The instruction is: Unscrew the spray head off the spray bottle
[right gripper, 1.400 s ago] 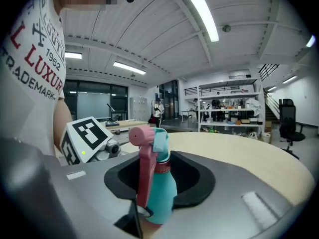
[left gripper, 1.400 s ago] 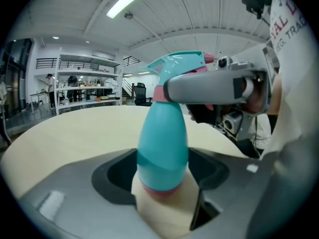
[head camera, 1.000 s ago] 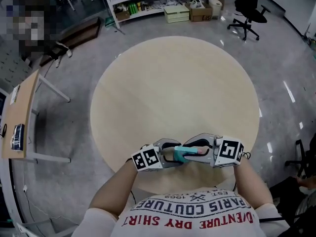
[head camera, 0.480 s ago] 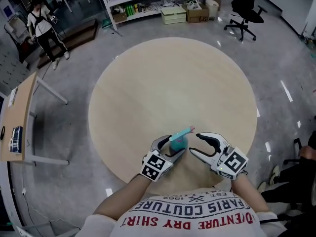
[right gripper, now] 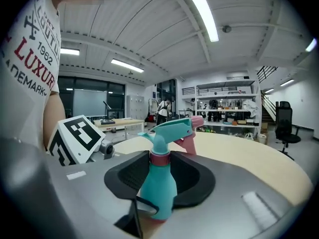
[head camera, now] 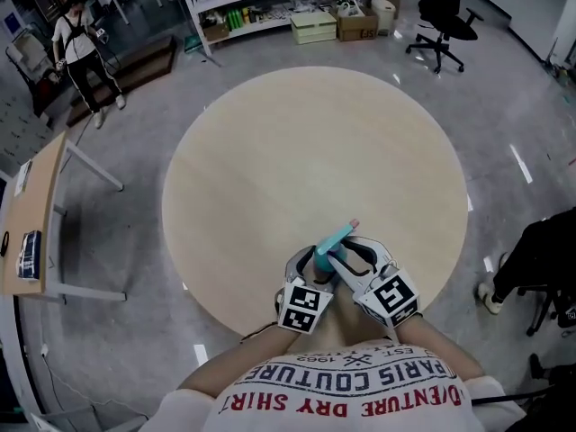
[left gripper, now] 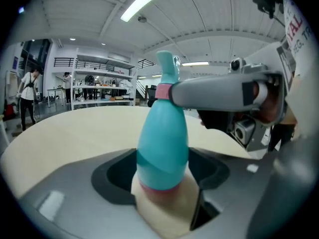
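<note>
At the 6 o'clock edge of the table (head camera: 270,151), the left gripper (head camera: 312,268) clamps the spray bottle (left gripper: 162,143) by its base, neck toward 1 o'clock, where the right gripper (head camera: 347,257), jaws just closing, pinches the spray head (right gripper: 167,131) at its collar.

Round wooden table (head camera: 315,142); shelf rack (head camera: 270,3) and office chair (head camera: 447,21) beyond

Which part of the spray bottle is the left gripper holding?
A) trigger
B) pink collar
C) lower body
C: its own view shows the spray bottle's teal lower body clamped between the left gripper's fingers.
</note>
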Tool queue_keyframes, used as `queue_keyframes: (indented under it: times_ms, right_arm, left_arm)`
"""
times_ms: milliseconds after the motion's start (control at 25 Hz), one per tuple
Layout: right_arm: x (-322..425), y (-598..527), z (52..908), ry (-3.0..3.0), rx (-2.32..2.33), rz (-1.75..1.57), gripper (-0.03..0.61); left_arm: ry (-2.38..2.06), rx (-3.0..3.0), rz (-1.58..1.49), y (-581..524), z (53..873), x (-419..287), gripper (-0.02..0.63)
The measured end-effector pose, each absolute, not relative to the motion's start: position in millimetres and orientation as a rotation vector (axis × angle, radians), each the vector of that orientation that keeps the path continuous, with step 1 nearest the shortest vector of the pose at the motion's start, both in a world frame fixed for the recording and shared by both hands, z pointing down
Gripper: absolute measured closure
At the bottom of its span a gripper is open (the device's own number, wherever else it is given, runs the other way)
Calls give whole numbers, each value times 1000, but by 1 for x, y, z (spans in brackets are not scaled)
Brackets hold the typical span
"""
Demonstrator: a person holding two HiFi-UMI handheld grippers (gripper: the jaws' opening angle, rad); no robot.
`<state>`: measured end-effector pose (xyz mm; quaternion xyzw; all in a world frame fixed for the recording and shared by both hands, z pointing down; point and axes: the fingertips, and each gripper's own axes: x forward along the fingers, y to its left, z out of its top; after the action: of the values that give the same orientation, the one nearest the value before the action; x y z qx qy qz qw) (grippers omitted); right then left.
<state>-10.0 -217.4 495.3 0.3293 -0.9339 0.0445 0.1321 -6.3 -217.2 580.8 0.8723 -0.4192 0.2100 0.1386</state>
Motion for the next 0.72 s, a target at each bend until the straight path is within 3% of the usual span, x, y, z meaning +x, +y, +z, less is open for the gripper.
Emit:
queue_keyframes:
  times_ms: [240, 520, 720]
  right_arm:
    - [-8, -209, 497, -2781, 688, 167, 451]
    - [-16, -189, 495, -2806, 13, 175, 451]
    - [-13, -192, 493, -2845, -5, 238, 451]
  left_arm:
    - [-956, 2682, 639, -209, 583, -5, 293]
    - [-116, 2894, 776, -187, 583, -4, 293]
    - [-62, 2868, 792, -186, 582, -2, 291]
